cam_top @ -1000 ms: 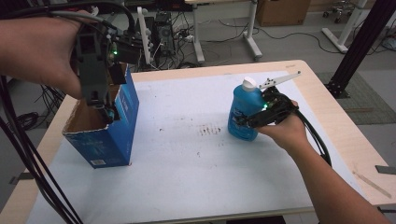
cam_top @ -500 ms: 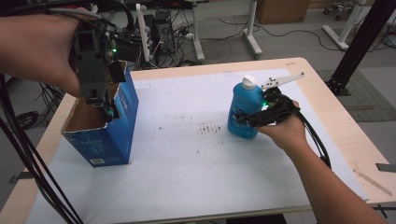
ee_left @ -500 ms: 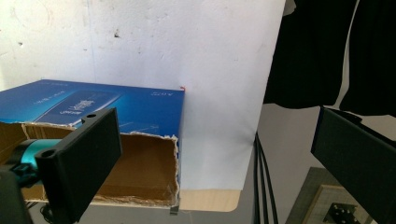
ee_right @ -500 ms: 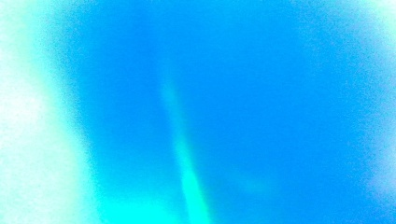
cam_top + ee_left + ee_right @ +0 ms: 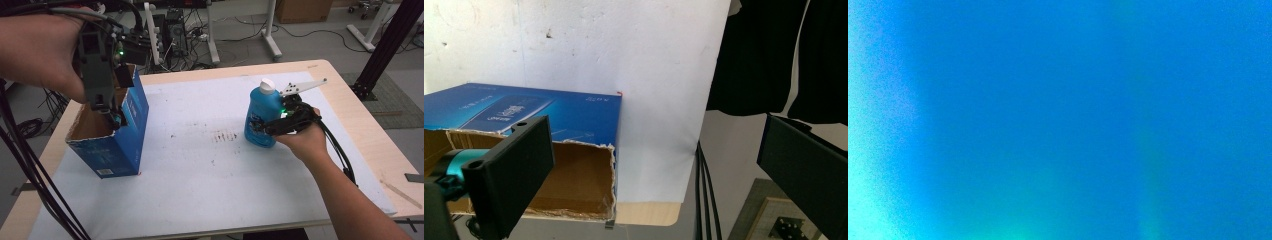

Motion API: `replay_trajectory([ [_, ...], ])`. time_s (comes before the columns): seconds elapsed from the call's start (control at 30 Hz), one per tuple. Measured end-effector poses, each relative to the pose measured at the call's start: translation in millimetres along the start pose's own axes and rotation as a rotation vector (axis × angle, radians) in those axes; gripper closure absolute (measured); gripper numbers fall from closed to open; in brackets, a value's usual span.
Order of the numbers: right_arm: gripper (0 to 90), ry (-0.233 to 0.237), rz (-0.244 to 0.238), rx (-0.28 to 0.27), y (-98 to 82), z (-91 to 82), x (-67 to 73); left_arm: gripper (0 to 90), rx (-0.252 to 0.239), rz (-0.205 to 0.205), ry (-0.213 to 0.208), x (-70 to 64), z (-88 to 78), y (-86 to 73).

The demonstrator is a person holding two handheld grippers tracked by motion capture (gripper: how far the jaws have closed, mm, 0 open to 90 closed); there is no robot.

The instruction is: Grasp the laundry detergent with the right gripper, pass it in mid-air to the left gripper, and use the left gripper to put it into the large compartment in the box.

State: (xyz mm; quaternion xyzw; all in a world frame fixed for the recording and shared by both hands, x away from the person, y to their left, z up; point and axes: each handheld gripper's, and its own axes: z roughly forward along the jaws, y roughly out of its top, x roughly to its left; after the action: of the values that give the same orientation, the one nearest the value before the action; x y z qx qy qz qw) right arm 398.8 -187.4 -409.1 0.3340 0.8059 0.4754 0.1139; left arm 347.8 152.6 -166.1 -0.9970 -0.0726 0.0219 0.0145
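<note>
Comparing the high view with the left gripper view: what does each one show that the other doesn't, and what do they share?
High view alone: the blue bottle with its white cap, standing upright on the table, the right gripper around its lower body, jaws having just been closing on it, and the hand holding it.

Left gripper view alone: the left gripper seen along its own black jaws, standing wide apart with nothing between them.

Both: the open blue cardboard box with its torn brown rim, and the white table cover.

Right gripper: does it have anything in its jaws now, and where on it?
The right gripper has its jaws around the lower body of the upright blue bottle, well below the white cap. They have just been closing; firm pad contact cannot be told.
</note>
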Motion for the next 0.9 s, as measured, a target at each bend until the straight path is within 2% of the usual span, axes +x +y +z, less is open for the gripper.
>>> replay_trajectory([
  [0.13,20.9,-0.005,0.002,0.008,-1.5,0.6,0.1,1.8,-0.002,0.000,-0.001,0.0,0.1,0.2],
  [0.2,25.3,-0.002,-0.001,0.005,-2.4,0.6,0.1,1.8,-0.002,0.001,-0.001,0.0,0.1,0.4],
  [0.9,32.5,0.003,-0.014,-0.007,-3.9,1.9,0.4,1.7,0.001,-0.002,-0.002,2.1,1.3,2.8],
])
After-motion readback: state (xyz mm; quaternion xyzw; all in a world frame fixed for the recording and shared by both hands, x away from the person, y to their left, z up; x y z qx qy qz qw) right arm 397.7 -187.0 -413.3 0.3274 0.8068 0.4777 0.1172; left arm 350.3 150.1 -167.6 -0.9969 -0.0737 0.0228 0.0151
